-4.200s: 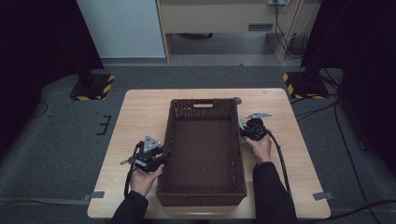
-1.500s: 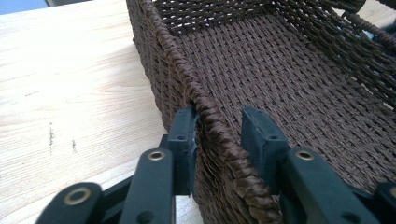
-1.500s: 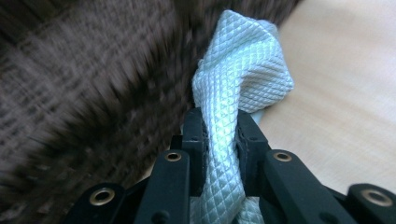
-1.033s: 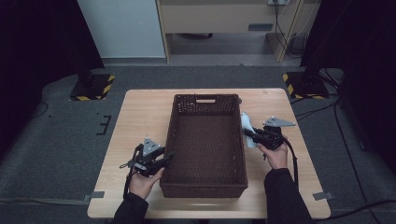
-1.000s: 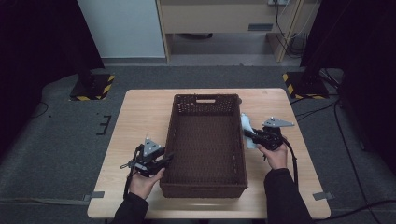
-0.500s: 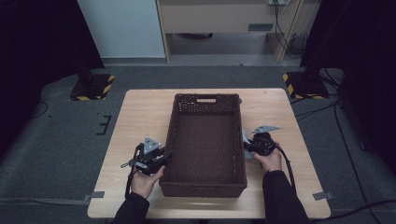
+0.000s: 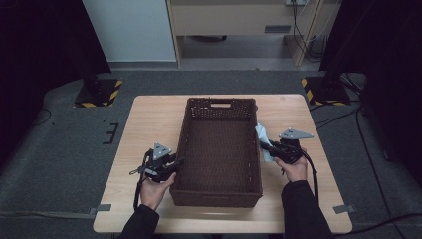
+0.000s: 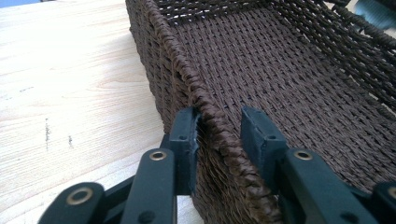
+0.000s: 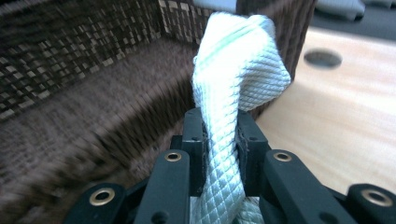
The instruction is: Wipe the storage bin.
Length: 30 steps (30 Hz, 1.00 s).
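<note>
Both tongs work at the long sides of the brown woven basket point(image 7: 219, 149) in the high view. At the picture's left, the left tongs point(image 7: 174, 163) meet the basket's rim near its near corner; at the right, the right tongs point(image 7: 264, 147) hold a pale cloth point(image 7: 263, 139) just outside the opposite wall, on the wooden desk point(image 7: 149, 119). Nothing shows on the basket's woven floor.

From the left gripper view, the left tongs point(image 8: 219, 133) straddle the braided rim point(image 8: 205, 107) — one jaw outside the wall, touching it, the other inside with a gap showing. They have just been opening a little, so the rim sits between them but is not clamped. To steady the basket well, they should close fully on the rim and hold it flat on the desk.

From the right gripper view, the right tongs point(image 9: 220, 135) are clamped on the white waffle-weave cloth point(image 9: 238, 70), which bunches upright above the jaws beside the basket's corner. The basket's inside looks bare here, though blurred. Doing the step well, I judge, means lifting the cloth clear of the rim — no snagging on the weave — and carrying it over the middle before letting go.
</note>
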Motion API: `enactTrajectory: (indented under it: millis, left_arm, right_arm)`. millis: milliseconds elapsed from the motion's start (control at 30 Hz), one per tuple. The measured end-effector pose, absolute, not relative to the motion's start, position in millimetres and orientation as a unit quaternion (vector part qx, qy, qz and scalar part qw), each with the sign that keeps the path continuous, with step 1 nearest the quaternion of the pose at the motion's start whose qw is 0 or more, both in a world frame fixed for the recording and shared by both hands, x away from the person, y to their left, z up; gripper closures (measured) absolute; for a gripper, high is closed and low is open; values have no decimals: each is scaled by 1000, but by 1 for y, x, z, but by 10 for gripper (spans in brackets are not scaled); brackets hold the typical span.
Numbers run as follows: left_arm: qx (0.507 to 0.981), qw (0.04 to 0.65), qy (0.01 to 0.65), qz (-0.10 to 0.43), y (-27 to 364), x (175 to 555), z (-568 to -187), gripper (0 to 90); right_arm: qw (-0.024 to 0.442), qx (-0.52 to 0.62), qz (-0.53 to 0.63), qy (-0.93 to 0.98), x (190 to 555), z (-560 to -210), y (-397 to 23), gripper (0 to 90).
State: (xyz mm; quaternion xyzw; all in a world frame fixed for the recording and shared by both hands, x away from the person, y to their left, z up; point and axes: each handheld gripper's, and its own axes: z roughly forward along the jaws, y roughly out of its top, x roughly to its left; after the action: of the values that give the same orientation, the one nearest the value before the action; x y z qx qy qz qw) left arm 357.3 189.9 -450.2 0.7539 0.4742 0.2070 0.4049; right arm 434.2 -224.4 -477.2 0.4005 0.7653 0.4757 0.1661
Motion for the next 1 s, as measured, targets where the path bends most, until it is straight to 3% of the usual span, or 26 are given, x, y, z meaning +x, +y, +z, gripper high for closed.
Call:
enactTrajectory:
  millis: [133, 367, 733, 1000]
  left_arm:
    - [752, 403, 475, 217, 192, 357, -451, 561]
    - [757, 409, 463, 214, 194, 346, -446, 510]
    - [761, 407, 467, 193, 192, 342, -450, 642]
    - [758, 405, 471, 200, 190, 341, -450, 674]
  right_arm:
    - [145, 412, 434, 788, 439, -496, -221, 777]
    - [117, 417, 366, 823, 442, -527, -207, 776]
    - [170, 384, 494, 761, 417, -470, -225, 776]
    - [148, 384, 443, 796, 409, -489, -217, 776]
